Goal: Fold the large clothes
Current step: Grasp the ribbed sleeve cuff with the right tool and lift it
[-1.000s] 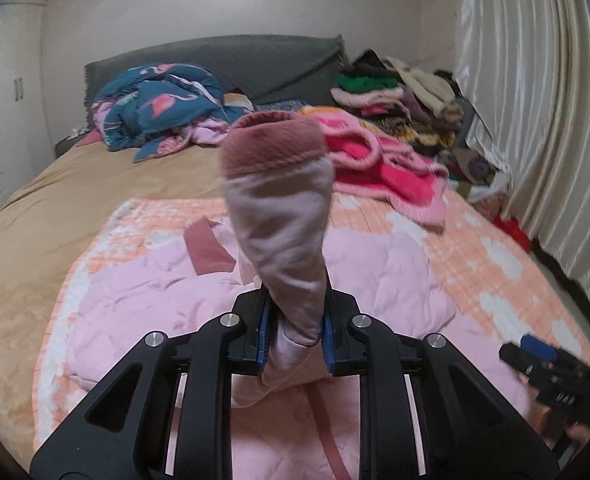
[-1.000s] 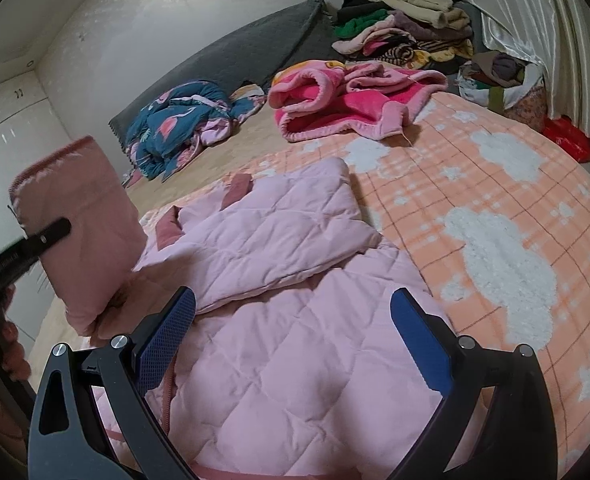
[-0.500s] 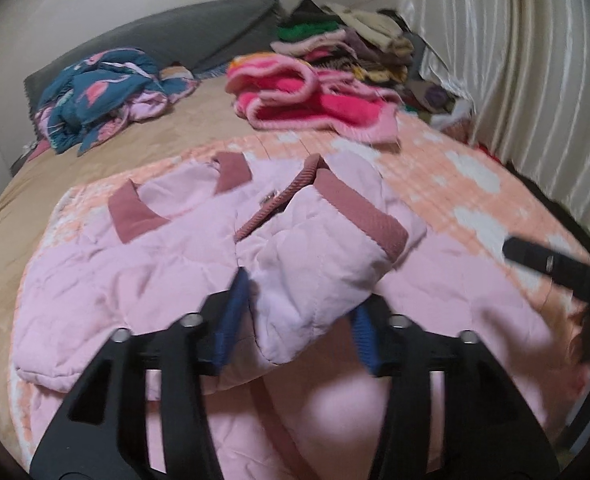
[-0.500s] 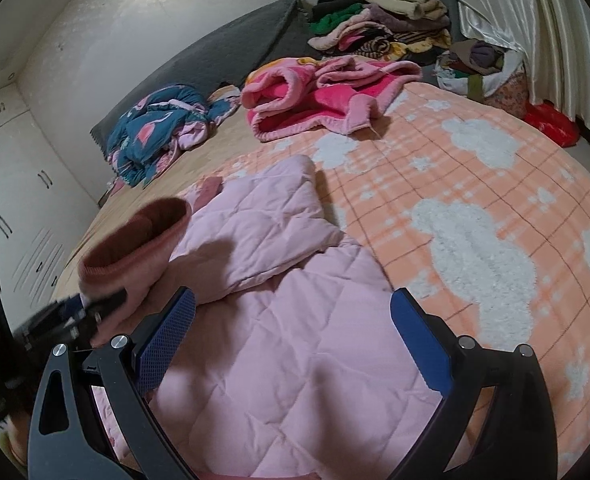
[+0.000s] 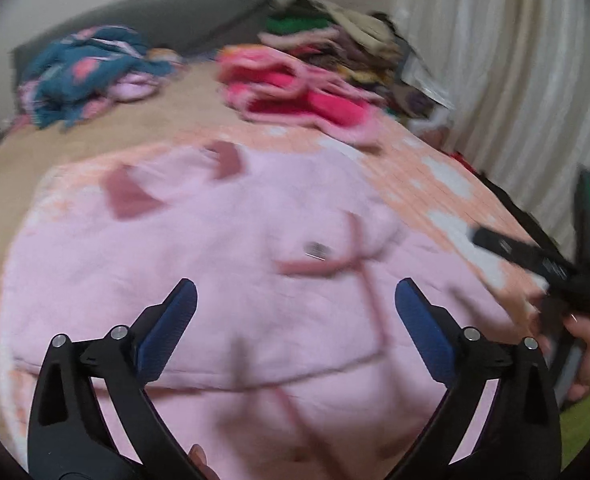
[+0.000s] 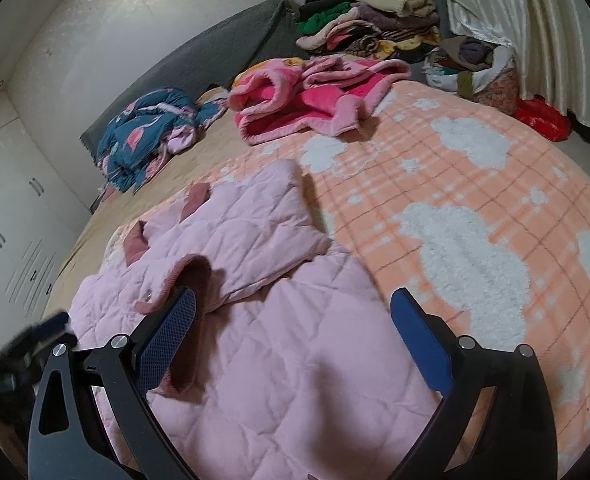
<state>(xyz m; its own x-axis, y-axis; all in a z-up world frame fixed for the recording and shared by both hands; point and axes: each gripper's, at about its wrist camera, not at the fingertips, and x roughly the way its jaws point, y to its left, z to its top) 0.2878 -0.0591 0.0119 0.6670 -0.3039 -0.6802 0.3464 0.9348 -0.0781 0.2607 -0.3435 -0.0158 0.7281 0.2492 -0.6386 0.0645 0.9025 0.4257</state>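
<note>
A pale pink quilted jacket (image 5: 223, 248) (image 6: 295, 360) with dusty-rose cuffs lies spread on the orange checked blanket (image 6: 475, 184). One sleeve with its rose cuff (image 6: 191, 276) lies folded across the jacket's body. My left gripper (image 5: 295, 304) hovers just above the jacket, its jaws opening wide with nothing between them; this view is blurred. My right gripper (image 6: 293, 312) stands open over the jacket's lower half, holding nothing. The left gripper (image 6: 35, 336) shows as a dark blur at the left edge of the right wrist view, and the right gripper (image 5: 535, 260) shows at the right edge of the left wrist view.
A bright pink fleece garment (image 6: 315, 100) and a blue patterned one (image 6: 147, 132) lie further up the bed. A pile of folded clothes (image 6: 375, 16) sits by the grey headboard (image 6: 215, 56). Curtains (image 6: 535, 8) hang on the right, white cabinets (image 6: 11, 216) on the left.
My left gripper went from shut on the raised sleeve to wide open; the sleeve came down and now lies across the jacket. The left gripper sank lower. My right gripper stayed open.
</note>
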